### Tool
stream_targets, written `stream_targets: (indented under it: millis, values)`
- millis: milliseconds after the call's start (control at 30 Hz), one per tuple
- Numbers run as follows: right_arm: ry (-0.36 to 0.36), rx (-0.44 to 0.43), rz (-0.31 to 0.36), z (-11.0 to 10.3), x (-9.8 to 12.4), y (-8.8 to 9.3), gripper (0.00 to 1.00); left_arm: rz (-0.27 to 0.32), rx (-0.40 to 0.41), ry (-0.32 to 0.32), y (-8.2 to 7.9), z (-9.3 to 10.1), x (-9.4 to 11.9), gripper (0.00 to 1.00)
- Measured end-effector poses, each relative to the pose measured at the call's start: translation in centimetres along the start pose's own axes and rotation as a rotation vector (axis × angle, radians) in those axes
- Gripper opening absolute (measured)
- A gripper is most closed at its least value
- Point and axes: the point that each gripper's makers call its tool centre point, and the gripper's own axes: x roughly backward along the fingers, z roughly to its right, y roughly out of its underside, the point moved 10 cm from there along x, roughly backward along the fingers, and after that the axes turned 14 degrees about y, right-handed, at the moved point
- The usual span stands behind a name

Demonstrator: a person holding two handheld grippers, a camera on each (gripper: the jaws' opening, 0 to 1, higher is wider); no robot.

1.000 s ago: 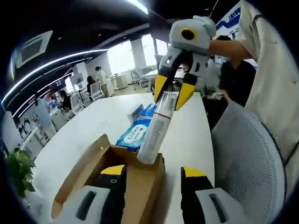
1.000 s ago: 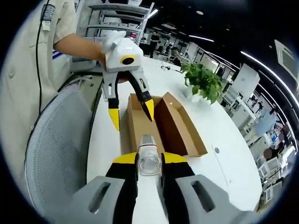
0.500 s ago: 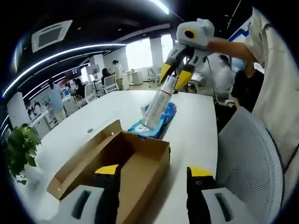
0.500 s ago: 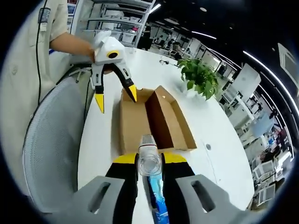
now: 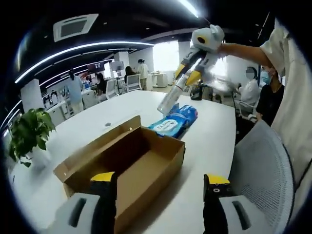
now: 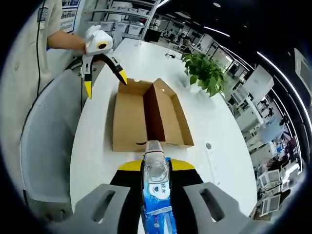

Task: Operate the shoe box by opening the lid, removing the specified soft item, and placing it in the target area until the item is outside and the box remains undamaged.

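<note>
Right gripper [image 6: 156,168]: my yellow-tipped jaws pinch a clear plastic bottle [image 6: 156,170], held in the air above a blue wet-wipes pack [image 5: 174,122].
Left gripper [image 5: 158,183]: my jaws are spread wide, holding nothing, near the box's end.
Box: brown cardboard shoe box [image 6: 146,114] lies open on the white table [image 6: 92,146].

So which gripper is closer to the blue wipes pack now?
The right gripper: it holds the bottle just above the blue wipes pack. The left gripper is open at the cardboard box's far end.
</note>
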Motion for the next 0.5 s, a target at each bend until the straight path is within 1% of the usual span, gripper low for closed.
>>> stream_targets:
  millis: [100, 267, 400, 500]
  values:
    - [-0.004, 0.010, -0.015, 0.9, -0.2, 0.4, 0.16, 0.000, 0.020, -0.023, 0.4, 0.5, 0.3, 0.76]
    - [-0.009, 0.020, -0.039, 2.4, -0.4, 0.9, 0.16, 0.010, 0.057, -0.073, 0.9, 0.7, 0.9, 0.79]
    - [-0.017, 0.029, -0.075, 4.0, -1.1, 1.7, 0.16, 0.024, 0.079, -0.116, 1.2, 0.7, 1.7, 0.83]
    - [-0.031, 0.035, -0.099, 4.6, -1.7, 2.1, 0.16, 0.034, 0.098, -0.156, 1.5, 0.6, 2.4, 0.85]
